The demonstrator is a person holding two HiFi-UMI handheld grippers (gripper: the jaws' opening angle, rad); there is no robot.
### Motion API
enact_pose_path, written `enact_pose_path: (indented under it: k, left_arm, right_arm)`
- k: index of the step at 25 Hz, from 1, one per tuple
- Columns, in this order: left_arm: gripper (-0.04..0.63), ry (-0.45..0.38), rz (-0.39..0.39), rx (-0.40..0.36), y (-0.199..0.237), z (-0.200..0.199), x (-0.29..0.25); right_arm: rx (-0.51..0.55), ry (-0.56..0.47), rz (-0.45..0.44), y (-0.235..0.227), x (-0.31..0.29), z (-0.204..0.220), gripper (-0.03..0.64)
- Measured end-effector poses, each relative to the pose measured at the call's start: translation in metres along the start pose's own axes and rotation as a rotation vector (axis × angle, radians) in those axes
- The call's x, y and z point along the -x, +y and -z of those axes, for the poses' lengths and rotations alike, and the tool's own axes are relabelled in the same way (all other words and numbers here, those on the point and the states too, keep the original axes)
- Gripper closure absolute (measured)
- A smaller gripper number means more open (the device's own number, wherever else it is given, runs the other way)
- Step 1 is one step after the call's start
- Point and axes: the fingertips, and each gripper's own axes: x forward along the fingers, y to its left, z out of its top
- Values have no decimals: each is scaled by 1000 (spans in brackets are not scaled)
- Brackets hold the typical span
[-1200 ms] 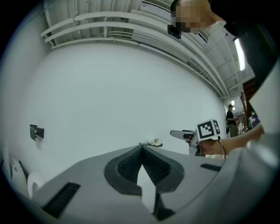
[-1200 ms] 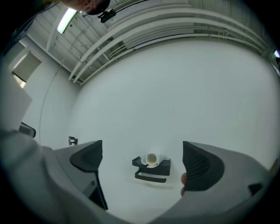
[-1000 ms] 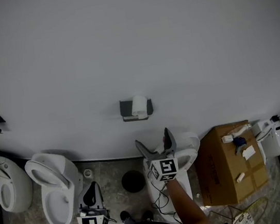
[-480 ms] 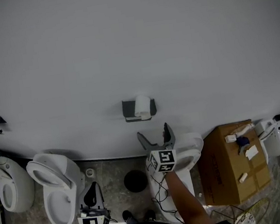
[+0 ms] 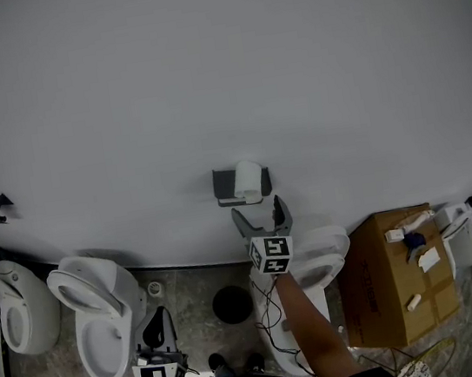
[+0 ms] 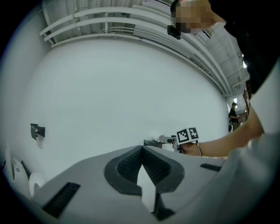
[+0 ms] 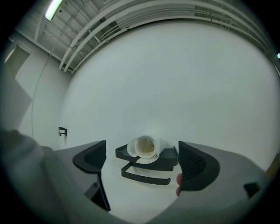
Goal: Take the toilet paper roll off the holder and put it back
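**Setting.** The upper part of the head view is filled by a plain white wall (image 5: pixel 219 72). A mottled, stone-look floor (image 5: pixel 190 291) is seen below it.

**Hazards (judged).**
- Holder (image 5: pixel 229 189), fixed to the wall at frame centre. Its lower bar juts out beneath the roll and could be struck if the approach is made too low.
- Toilet paper roll (image 5: pixel 247 177), seated on the holder. It could be squashed out of round by a hard pinch. It could also be unwound instead of lifted if only the outer sheet is caught.
- Right gripper (image 5: pixel 257 209), just below the roll. Its jaws are held wide and have just been closing slightly. The roll (image 7: pixel 145 147) is framed between them but lies ahead, untouched. A closure made too soon would meet only air.
- Left gripper (image 5: pixel 157 322), lower left, well apart from the roll. Its jaws are pressed together on nothing.

**Materials and shapes.**
- Toilets (image 5: pixel 98 327): glossy white ceramic, rounded.
- Cardboard box (image 5: pixel 391 283), lower right: brown, matte, square-edged.
- Holder: dark, matte, formed as a shelf over a flat hooked bar.
- Roll: soft white paper wound on a pale hollow core.
- Pads (image 7: pixel 94 159): dark, finely ribbed.
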Motion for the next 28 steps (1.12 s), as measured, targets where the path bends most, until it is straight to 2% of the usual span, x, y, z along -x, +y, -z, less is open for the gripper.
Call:
enact_pose_path:
  k: [14,28]
  left_arm:
    - [592,12,-14,-1,11,3,-7]
    - [592,22,-12,-2,10,6,-14]
  right_arm:
    - [25,47,13,1,-32,18,166]
    - [48,52,33,-4,-45,18,282]
